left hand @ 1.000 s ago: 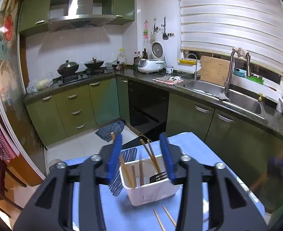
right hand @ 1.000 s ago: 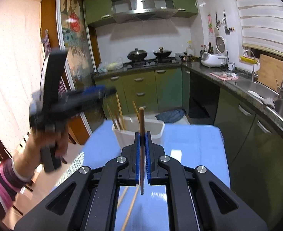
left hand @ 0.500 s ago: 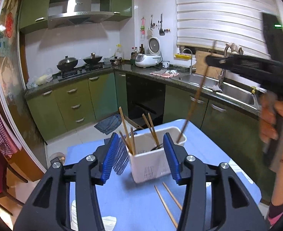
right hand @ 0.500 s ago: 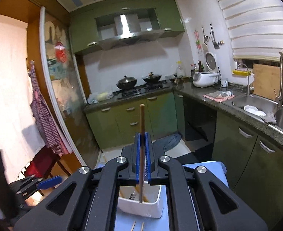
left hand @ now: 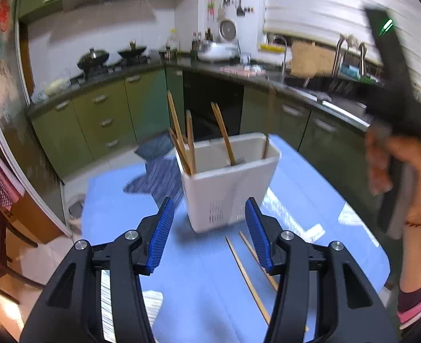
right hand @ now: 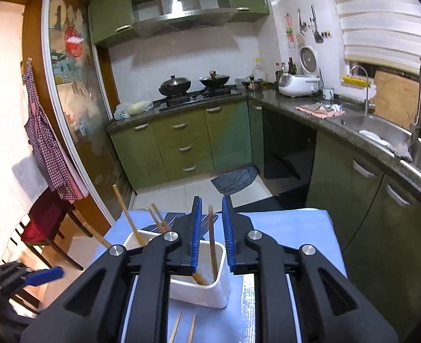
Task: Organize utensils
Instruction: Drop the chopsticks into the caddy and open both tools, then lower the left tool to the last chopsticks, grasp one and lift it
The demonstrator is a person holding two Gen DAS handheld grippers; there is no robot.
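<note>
A white utensil holder (left hand: 230, 183) stands on the blue table (left hand: 199, 280) with several wooden chopsticks (left hand: 182, 143) upright in it. It also shows in the right wrist view (right hand: 207, 288). My left gripper (left hand: 209, 231) is open and empty just in front of the holder. Two loose chopsticks (left hand: 247, 274) lie on the table between its fingers. My right gripper (right hand: 212, 237) is open above the holder, with a chopstick (right hand: 212, 240) standing free in the holder between its pads. The loose chopsticks (right hand: 183, 328) show below.
A striped cloth (left hand: 156, 177) lies on the table behind the holder. Green cabinets (right hand: 182, 143), a stove with pans (right hand: 193, 83) and a sink (right hand: 382, 131) line the kitchen beyond. A chair with a red cushion (right hand: 41, 223) stands at the left.
My right gripper has opened and let the chopstick drop into the holder. My left gripper has drawn back a little from the holder.
</note>
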